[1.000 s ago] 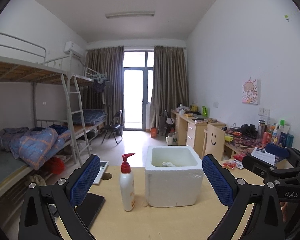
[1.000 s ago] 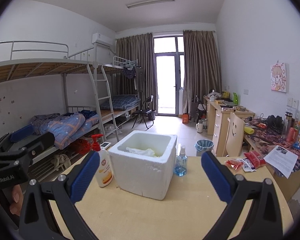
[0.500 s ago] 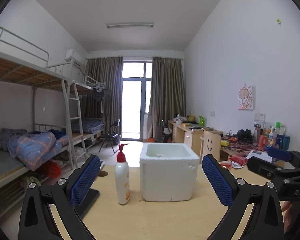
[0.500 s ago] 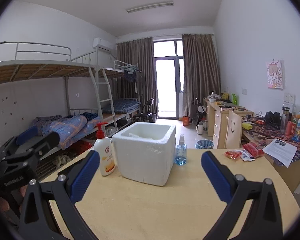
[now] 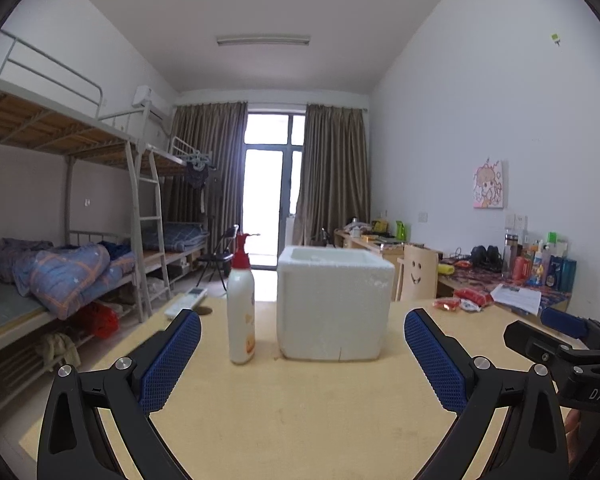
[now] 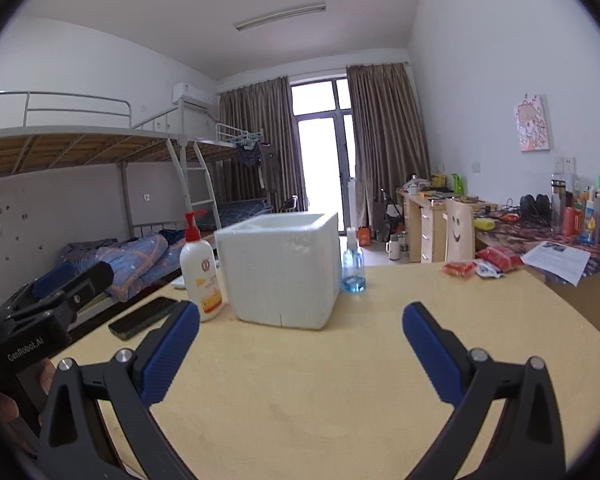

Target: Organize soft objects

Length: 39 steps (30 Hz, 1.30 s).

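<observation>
both grippers, left gripper (image 5: 302, 354) and right gripper (image 6: 301, 344), hovered low over the desk (image 6: 340, 380) with fingers spread wide and empty, seemingly lined up toward the foam box (image 6: 278, 272).

I am in a shared dormitory room. At the left of the frame stand metal bunk beds (image 5: 80, 208) with a ladder (image 5: 148, 216) and a rumpled blue quilt (image 5: 68, 276). Brown curtains (image 5: 336, 172) flank a balcony door (image 5: 270, 200) at centre. Cluttered wooden desks (image 6: 432, 216) line the right wall, under a cartoon poster (image 5: 489, 185).
</observation>
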Tool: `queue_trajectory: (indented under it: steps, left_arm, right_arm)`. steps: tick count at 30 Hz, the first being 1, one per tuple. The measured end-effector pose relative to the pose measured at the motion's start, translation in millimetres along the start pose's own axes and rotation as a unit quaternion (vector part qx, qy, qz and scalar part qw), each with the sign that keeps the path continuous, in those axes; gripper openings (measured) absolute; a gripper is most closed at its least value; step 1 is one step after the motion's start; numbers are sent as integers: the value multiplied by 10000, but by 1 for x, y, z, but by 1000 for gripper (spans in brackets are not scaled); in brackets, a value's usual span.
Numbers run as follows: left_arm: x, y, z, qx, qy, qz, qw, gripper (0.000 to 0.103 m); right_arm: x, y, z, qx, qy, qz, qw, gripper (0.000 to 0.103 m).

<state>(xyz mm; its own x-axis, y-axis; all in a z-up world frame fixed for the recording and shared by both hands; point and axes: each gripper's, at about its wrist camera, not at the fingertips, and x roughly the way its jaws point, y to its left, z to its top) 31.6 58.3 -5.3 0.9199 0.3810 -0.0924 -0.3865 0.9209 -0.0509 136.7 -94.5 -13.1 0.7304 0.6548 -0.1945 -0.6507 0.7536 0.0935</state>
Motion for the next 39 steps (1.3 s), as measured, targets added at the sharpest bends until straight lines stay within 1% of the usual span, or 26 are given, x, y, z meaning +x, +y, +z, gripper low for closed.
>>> queue_trajectory:
  steps: [5, 8, 11, 15, 20, 25, 39]
  left_arm:
    - [-9, -4, -14, 113, 86, -50, 9999, 102]
    - [-21, -5, -13, 115, 46, -63, 9999, 102]
    - [-31, -5, -11, 137, 2, -45, 9999, 102]
    - [-35, -9, -11, 155, 41, -77, 9998, 102]
    - [-38, -11, -9, 164, 10, -140, 9998, 102]
    - [-38, -9, -13, 87, 46, -97, 9999, 102]
    - [-37, -10, -14, 143, 95, -115, 9998, 102]
  right_arm:
    - [-13, 7, -14, -101, 11, 7, 9999, 103]
    - [-20, 11, -17, -136, 28, 7, 9999, 103]
    - [-32, 12, -17, -141, -47, -8, 9999, 103]
    - [-41, 16, -15, -156, -126, -37, 9998, 103]
    - [-41, 17, -16, -141, -138, -30, 9998, 103]
    - [-37, 16, -19, -138, -71, -31, 9999, 103]
    - [-41, 16, -22, -105, -43, -19, 9999, 103]
